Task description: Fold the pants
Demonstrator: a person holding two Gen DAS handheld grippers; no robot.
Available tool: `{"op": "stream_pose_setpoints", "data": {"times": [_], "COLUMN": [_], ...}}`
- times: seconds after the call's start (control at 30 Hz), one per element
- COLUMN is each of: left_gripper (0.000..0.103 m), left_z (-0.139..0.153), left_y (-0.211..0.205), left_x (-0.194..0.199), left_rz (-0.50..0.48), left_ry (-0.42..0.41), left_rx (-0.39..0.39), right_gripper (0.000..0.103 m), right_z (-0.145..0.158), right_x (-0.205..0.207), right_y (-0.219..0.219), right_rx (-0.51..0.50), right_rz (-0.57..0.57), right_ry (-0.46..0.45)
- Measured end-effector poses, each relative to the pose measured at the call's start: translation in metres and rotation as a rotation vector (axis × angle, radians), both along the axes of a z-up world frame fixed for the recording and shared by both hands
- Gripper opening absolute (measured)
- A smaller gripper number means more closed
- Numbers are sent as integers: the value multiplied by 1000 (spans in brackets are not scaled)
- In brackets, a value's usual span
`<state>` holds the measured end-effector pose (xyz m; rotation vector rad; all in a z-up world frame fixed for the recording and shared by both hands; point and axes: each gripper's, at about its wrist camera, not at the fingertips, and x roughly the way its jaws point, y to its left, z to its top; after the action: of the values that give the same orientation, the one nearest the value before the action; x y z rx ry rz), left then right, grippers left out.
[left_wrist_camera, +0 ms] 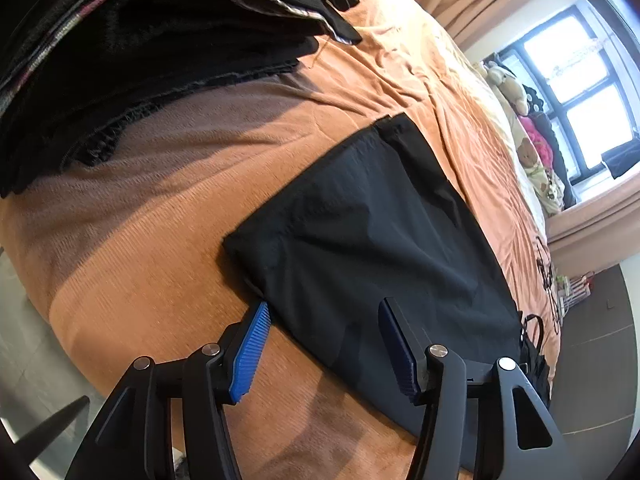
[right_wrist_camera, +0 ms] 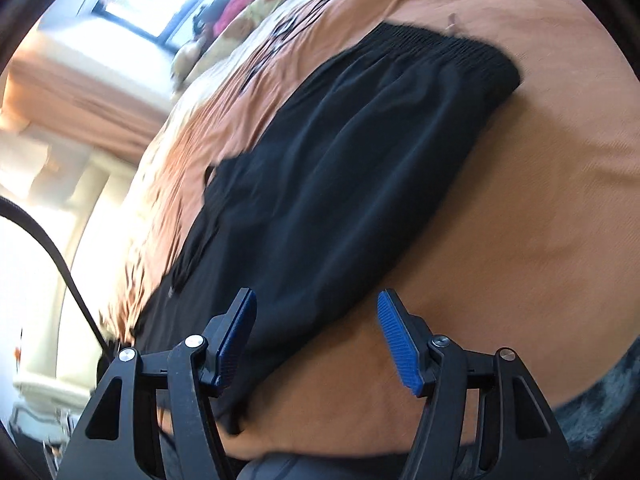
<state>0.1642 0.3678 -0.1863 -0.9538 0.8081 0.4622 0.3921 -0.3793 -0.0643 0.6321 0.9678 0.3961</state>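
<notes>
Black pants (left_wrist_camera: 372, 232) lie folded flat on an orange bedspread (left_wrist_camera: 168, 240). In the left wrist view my left gripper (left_wrist_camera: 324, 312) hangs open over the near edge of the pants, its blue pads (left_wrist_camera: 250, 350) clear of the cloth. The right wrist view is blurred; it shows the same pants (right_wrist_camera: 340, 168) running away to an elastic waistband (right_wrist_camera: 452, 46) at the far end. My right gripper (right_wrist_camera: 316, 304) is open above the pants' near right edge, with nothing pressed between its pads.
A stack of folded dark clothes (left_wrist_camera: 140, 52) lies on the bed at the upper left. Stuffed toys (left_wrist_camera: 528, 148) sit by the window (left_wrist_camera: 572, 76) on the bed's far side. Cables and small things (left_wrist_camera: 548, 280) lie near the bed's right edge.
</notes>
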Motion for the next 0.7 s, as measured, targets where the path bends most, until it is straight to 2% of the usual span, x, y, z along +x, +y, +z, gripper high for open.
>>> {"op": "stream_pose_setpoints", "data": {"times": [0.3,0.6,0.7], "left_gripper": [59,59,59], "left_z": [-1,-1,-1], "left_y": [-8,-15,-17], "left_x": [2,4,5], "left_rz": [12,21,23], "left_ry": [18,31,34], "left_rx": [15,29,32], "right_gripper": [62,61,49], "right_z": [-13,-29,-31], "right_x": [42,58,58], "right_y": [-35,-31,-33], "right_rx": [9,41,28], "right_rz": [-133,-187,-204], "right_ry": [2,-2,4]}}
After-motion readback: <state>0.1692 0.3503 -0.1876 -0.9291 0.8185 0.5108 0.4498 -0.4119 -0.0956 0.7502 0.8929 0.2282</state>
